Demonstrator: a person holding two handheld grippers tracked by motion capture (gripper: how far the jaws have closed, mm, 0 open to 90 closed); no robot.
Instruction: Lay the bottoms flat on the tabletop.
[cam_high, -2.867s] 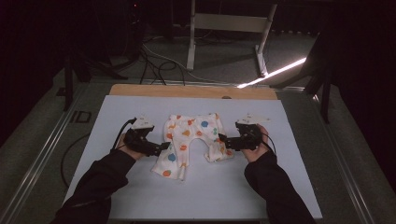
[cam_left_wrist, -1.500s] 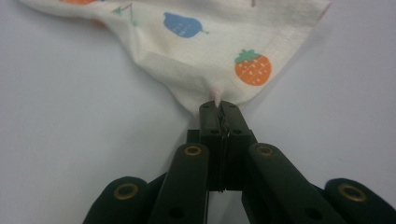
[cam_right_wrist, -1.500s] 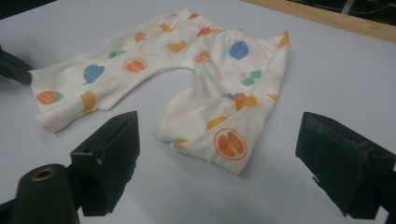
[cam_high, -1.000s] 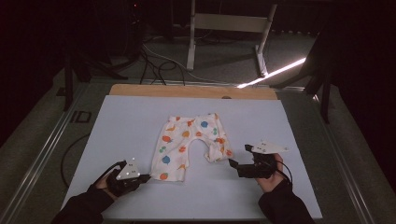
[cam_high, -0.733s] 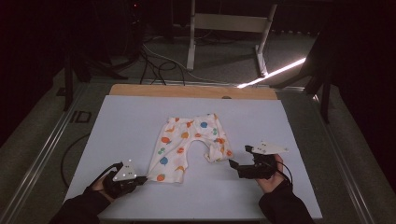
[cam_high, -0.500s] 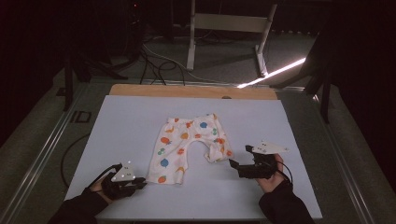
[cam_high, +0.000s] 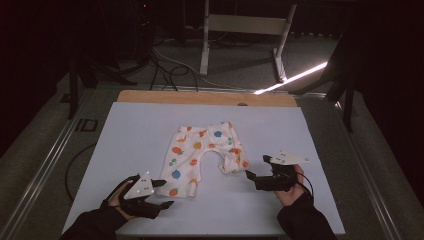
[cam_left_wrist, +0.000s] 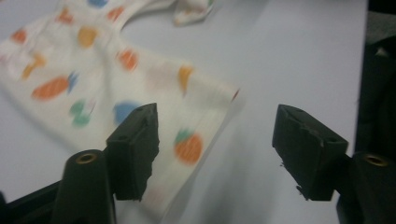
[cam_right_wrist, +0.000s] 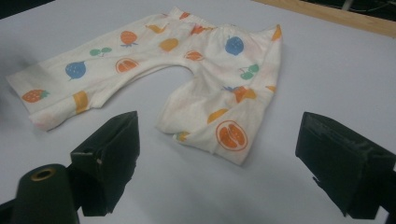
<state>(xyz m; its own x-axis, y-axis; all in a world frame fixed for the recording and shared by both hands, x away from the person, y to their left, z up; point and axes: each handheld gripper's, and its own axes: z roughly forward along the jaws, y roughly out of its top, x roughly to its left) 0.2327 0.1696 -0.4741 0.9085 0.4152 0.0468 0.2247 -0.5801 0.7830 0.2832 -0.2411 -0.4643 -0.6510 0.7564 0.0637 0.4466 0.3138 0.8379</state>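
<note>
Left tool lifting off trouser cuff, jaws just opening, released, nothing between them. Fruit-print baby trousers lying flat mid-surface. Right tool hovering gaping beside other leg, not touching.

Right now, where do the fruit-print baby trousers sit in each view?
High view: fruit-print baby trousers mid-table, between both grippers.
Left gripper view: one leg's cuff upper left, behind the jaws.
Right gripper view: spread across the top centre.
Shared landmark: the pale blue tabletop.
</note>
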